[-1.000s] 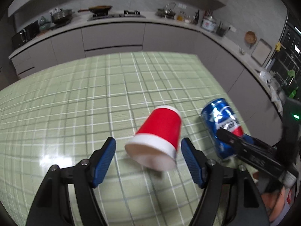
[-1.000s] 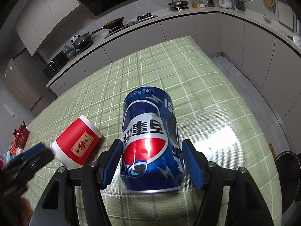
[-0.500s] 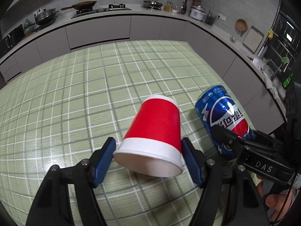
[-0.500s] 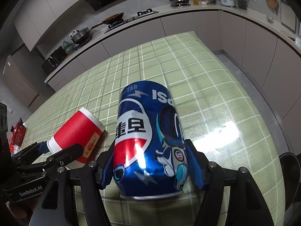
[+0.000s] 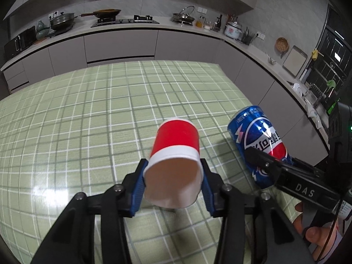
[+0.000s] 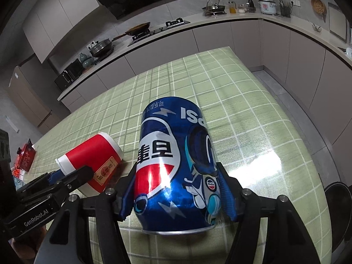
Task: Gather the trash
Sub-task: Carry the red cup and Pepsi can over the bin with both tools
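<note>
My left gripper is shut on a red paper cup with a white rim, gripping its open end; the cup points away from me, just above the green checked table. My right gripper is shut on a blue Pepsi can, gripping near its base. The can shows at the right of the left wrist view, held by the other gripper. The cup shows at the left of the right wrist view, held by the left gripper.
A grey kitchen counter with a stove and pans runs behind and to the right of the table. The table's right edge drops to the floor. A dark round bin stands at the lower right. A red item lies at far left.
Both grippers have closed: the left on the red cup, the right on the can. Both objects have been lifted and tilted up off the table.
</note>
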Demonstrator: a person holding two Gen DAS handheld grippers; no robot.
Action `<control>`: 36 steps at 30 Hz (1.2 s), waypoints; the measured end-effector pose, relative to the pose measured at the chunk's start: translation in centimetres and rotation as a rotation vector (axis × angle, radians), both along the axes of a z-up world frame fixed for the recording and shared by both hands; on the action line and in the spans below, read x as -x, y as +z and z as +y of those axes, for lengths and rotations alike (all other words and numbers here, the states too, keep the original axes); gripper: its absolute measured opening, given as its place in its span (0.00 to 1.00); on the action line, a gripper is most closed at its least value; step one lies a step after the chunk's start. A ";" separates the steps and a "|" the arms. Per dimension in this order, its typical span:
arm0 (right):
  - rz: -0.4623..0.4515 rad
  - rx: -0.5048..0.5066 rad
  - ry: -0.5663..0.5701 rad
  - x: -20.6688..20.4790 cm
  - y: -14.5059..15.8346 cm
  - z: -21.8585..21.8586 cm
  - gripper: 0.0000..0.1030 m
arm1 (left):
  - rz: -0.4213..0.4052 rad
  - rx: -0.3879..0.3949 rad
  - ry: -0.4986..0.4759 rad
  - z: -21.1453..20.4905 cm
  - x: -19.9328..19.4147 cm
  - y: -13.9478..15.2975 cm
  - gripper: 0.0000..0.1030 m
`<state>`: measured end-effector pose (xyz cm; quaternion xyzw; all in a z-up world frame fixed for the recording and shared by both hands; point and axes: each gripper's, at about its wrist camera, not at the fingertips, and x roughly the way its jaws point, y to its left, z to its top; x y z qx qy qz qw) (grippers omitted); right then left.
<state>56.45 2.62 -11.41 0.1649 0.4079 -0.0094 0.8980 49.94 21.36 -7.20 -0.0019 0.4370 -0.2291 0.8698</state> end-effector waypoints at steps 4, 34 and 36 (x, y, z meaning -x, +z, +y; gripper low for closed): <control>-0.013 -0.001 0.010 0.9 0.4 0.1 0.64 | -0.004 0.014 0.000 0.0 1.3 0.5 0.44; -0.033 0.049 -0.069 20.1 3.1 -8.6 0.64 | -0.030 0.129 -0.115 -9.9 16.0 2.5 0.44; -0.037 0.040 -0.097 22.0 3.3 -10.2 0.64 | -0.036 0.130 -0.144 -11.7 17.4 2.8 0.44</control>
